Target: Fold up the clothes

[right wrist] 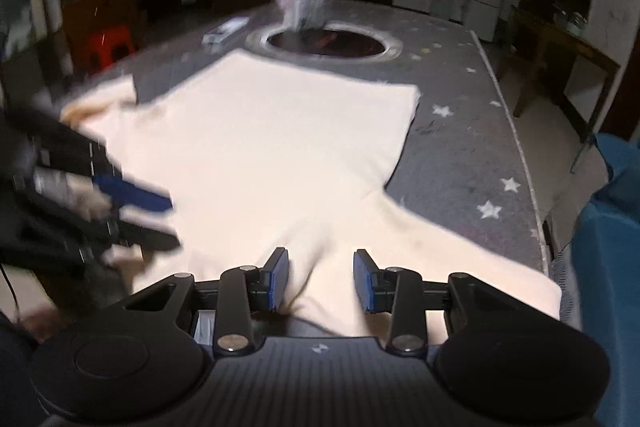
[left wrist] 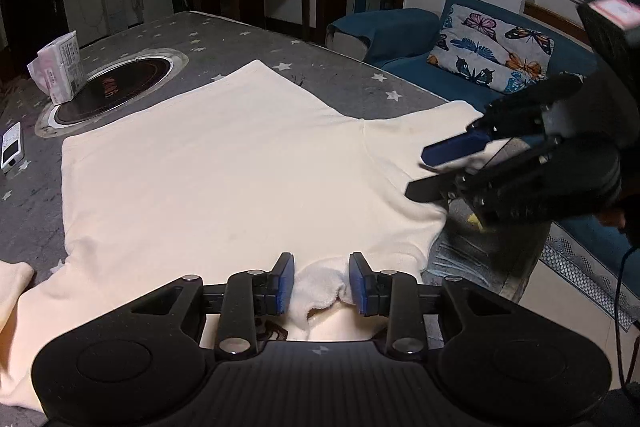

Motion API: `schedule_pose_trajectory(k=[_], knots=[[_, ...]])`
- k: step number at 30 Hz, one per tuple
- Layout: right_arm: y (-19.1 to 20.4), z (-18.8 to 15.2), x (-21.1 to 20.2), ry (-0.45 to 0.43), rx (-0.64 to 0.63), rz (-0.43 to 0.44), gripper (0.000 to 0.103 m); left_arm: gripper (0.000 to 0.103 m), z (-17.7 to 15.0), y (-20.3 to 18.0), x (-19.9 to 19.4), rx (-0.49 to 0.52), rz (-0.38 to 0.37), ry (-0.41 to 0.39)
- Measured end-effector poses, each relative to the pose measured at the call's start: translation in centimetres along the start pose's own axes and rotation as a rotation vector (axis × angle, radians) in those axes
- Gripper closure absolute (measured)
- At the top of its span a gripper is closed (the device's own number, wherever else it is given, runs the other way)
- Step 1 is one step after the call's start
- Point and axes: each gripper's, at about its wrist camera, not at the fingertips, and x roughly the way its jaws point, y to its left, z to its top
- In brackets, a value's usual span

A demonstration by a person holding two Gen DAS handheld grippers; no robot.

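A cream long-sleeved shirt (left wrist: 224, 163) lies spread flat on the grey star-patterned table (left wrist: 336, 75). My left gripper (left wrist: 323, 283) is at the shirt's near edge, its blue pads (left wrist: 285, 283) pressed against a bunched, fluffy fold of neckline cloth that fills the gap. In the right wrist view this gripper (right wrist: 156, 223) shows blurred at the left. My right gripper (right wrist: 320, 279) is open over the sleeve (right wrist: 440, 259) near the armpit, with a raised ridge of cloth between its pads. From the left wrist view it (left wrist: 424, 171) straddles the sleeve at the table's right edge.
A round black hob (left wrist: 112, 91) is set into the table beyond the shirt, with a pink-and-white packet (left wrist: 60, 71) standing on it and a phone (left wrist: 12, 147) at the left. A blue sofa with a butterfly cushion (left wrist: 492, 51) stands close to the table's right side.
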Motion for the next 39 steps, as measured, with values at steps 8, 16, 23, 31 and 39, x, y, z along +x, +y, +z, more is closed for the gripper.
schedule_pose_trajectory(k=[8, 16, 23, 31, 39], knots=[[-5.5, -1.5, -3.8, -0.058, 0.279, -0.127, 0.067, 0.063, 1.5, -0.1, -0.1, 0.008, -0.015, -0.031], [-13.4, -8.0, -5.1, -0.025, 0.711, -0.181, 0.058, 0.062, 1.7, -1.0, 0.6, 0.020, -0.030, -0.018], [-17.6, -13.9, -4.4, -0.110, 1.108, 0.061, 0.053, 0.059, 1.7, -1.3, 0.9, 0.025, -0.023, -0.002], [-19.1, -17.1, -2.5, -0.273, 1.295, 0.195, 0.059, 0.058, 1.6, -1.7, 0.9, 0.028, -0.028, 0.003], [-20.5, -20.2, -0.6, -0.430, 1.496, 0.282, 0.090, 0.056, 1.6, -2.0, 0.9, 0.032, -0.033, 0.005]])
